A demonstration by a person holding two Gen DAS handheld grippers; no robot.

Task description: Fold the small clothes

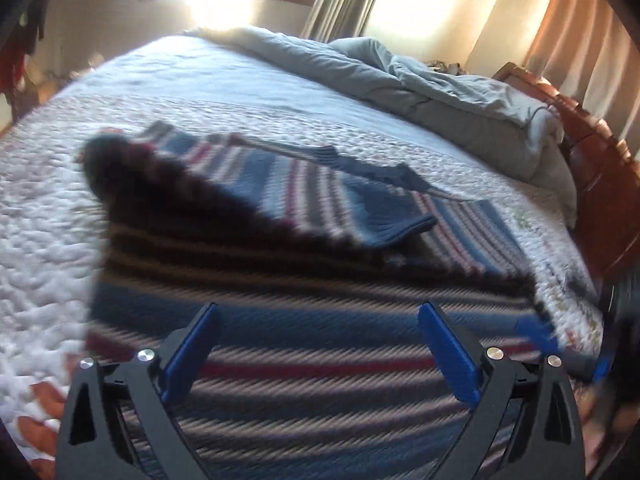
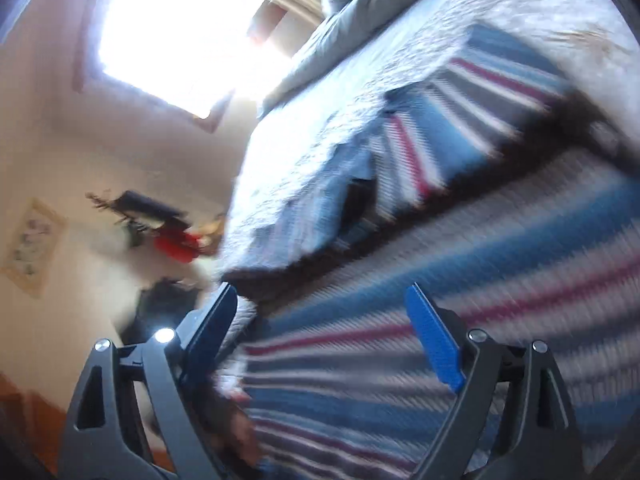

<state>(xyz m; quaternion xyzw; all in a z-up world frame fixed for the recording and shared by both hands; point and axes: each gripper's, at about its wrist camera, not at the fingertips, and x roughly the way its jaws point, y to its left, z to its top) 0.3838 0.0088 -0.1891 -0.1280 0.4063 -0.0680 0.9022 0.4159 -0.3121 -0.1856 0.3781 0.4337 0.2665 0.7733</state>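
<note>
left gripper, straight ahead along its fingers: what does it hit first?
Most likely the striped sweater lying on the bed's quilt. The left gripper is open with nothing between its fingers and points down at the striped knit. The picture is blurred, so depth is uncertain.

a home bedroom — quilted bed [image 1: 168, 80], rumpled grey duvet [image 1: 440, 88], curtains [image 1: 560, 32] at a sunlit window [image 2: 180, 32].
</note>
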